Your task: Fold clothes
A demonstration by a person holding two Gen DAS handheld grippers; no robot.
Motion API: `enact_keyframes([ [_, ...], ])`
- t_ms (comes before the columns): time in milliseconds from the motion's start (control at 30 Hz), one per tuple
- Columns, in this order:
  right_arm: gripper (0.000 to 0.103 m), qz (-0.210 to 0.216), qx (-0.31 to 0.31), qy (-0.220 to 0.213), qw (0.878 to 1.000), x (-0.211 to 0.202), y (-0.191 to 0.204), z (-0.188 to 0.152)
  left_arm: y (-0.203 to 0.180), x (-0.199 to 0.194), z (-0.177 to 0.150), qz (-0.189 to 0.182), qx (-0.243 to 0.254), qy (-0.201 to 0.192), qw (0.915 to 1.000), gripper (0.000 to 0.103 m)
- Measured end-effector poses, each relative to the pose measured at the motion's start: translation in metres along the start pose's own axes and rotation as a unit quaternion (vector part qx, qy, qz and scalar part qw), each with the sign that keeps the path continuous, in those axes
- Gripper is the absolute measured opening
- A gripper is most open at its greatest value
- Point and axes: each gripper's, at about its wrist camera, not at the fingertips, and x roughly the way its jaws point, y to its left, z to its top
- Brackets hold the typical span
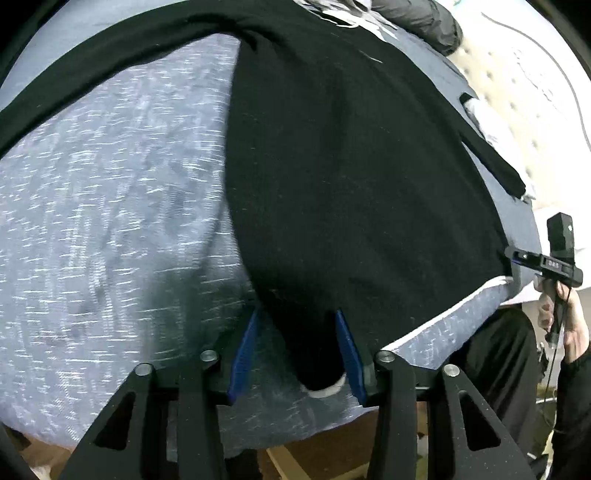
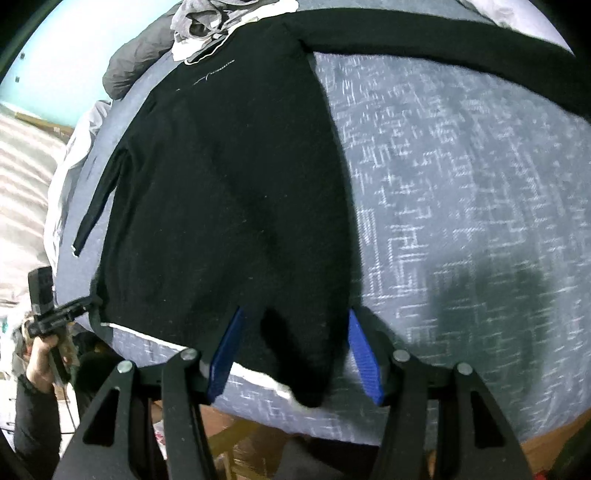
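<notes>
A black long-sleeved top [image 1: 351,166] lies flat on a blue-grey patterned bed cover [image 1: 110,221]. One sleeve [image 1: 110,62] stretches far out to the side, and the other sleeve [image 2: 96,203] lies along the body. My left gripper [image 1: 297,354] straddles one bottom hem corner. Cloth lies between its blue pads [image 1: 242,354], with a gap of bed cover beside one pad. My right gripper [image 2: 295,362] stands wide over the other hem corner [image 2: 306,384], and its pads [image 2: 364,362] are clear of the cloth. Each gripper also shows at the edge of the other's view, the right gripper [image 1: 511,275] and the left gripper [image 2: 96,300].
A heap of grey clothes [image 2: 199,22] and a dark grey garment [image 2: 136,62] lie past the top's collar. The bed's near edge runs just under both grippers, with wooden boards [image 1: 288,461] below. A person's hand [image 1: 565,325] holds the other gripper's handle.
</notes>
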Motion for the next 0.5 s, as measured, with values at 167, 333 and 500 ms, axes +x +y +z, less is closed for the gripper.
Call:
enact_keyframes([
  [167,0.008,-0.022,-0.032,-0.015,0.999,-0.003,0.013,-0.005,-0.009,-0.008,-0.001,0.001,0.018,-0.015,0.9997,0.006],
  [333,0.003,-0.056,-0.092,-0.046,0.993,-0.033,0.036,-0.015,-0.009,-0.05,-0.011,-0.007,0.033,-0.05,0.9982,0.005],
  [500,0.003,-0.067,-0.136,-0.04,0.988,-0.041,0.054,-0.029,0.015,-0.041,-0.012,-0.005,0.013,-0.045,0.9989,0.005],
])
